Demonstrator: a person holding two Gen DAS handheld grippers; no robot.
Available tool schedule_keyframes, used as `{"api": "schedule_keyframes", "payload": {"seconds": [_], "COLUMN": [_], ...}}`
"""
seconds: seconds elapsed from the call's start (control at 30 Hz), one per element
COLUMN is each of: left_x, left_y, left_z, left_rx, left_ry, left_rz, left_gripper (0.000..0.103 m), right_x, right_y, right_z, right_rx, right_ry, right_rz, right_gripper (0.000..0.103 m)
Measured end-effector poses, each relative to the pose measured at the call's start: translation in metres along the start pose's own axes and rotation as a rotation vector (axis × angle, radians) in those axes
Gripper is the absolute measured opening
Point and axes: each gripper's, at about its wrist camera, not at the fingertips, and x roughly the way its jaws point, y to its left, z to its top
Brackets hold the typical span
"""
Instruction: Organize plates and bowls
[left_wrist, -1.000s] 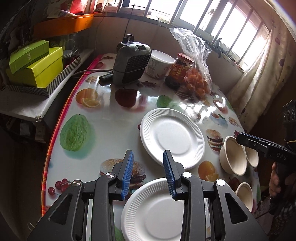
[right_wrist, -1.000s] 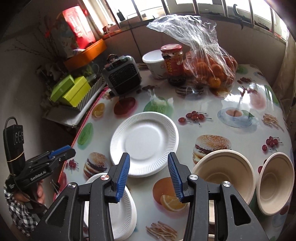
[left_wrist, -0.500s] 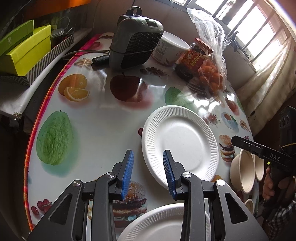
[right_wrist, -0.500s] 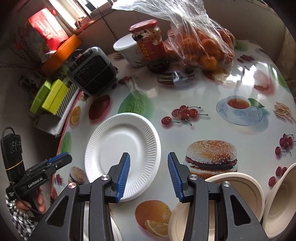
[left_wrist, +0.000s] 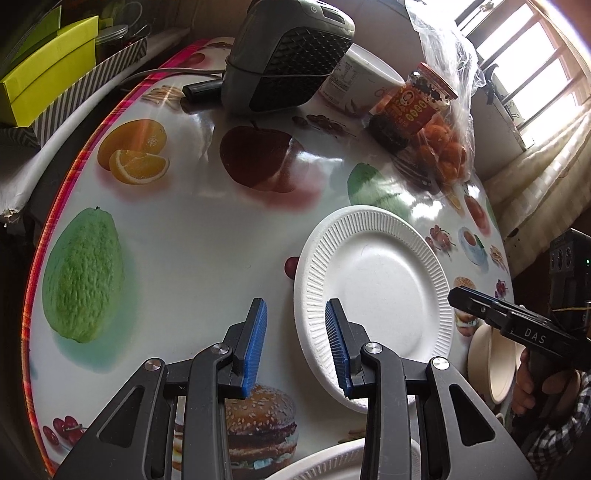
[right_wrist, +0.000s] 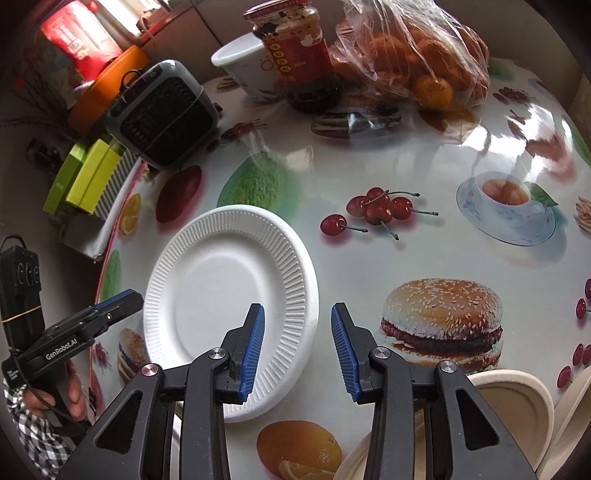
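Both grippers are hovering over the counter (right_wrist: 406, 155), a round top covered in a glossy cloth printed with fruit and burgers. The left gripper (left_wrist: 295, 345) is hanging with its blue pads apart and nothing between them, its right pad over the near-left rim of the white ribbed plate (left_wrist: 373, 299). The right gripper (right_wrist: 297, 347) is closing its jaws, yet they are standing apart with only printed cloth showing in the gap; its left pad is lying over the same plate's right rim. That plate (right_wrist: 221, 295) is sitting flat near the middle of the counter. A second white plate (left_wrist: 332, 465) is peeking in at the bottom edge of the left wrist view. Beige bowls (right_wrist: 513, 402) are sitting at the counter's near-right edge, just beside the printed burger. Farther back, a grey heater (right_wrist: 162, 118), a white tub (right_wrist: 243, 62), a red-labelled jar (right_wrist: 299, 55) and a bag of oranges (right_wrist: 417, 55) are standing.
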Motion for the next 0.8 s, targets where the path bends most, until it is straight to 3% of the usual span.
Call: {"api": "schedule_keyframes", "payload": {"seconds": [0.3, 0.37, 0.53, 0.8], "left_x": [0.0077, 0.0083, 0.0099, 0.0105], "left_y": [-0.0013, -0.0023, -0.002, -0.0029], "left_z": [-0.0019, -0.0012, -0.0006, -0.0017], "left_rx": [-0.01, -0.008, -0.011, -0.009], "left_ry": [0.023, 0.021, 0.021, 0.022], "left_rz": [-0.009, -0.01, -0.001, 0.006], "left_gripper": [0.033, 0.025, 0.016, 0.013], "right_x": [0.0077, 0.0078, 0.0065, 0.0061], "right_y": [0.0008, 0.0006, -0.0012, -0.0015], "right_z": [-0.0008, -0.0015, -0.0026, -0.0042], "right_rx": [0.005, 0.005, 0.009, 0.004], "right_ry": [0.018, 0.019, 0.017, 0.016], "right_rz": [0.013, 0.011, 0.017, 0.023], "right_gripper": [0.027, 0.023, 0.02, 0.017]}}
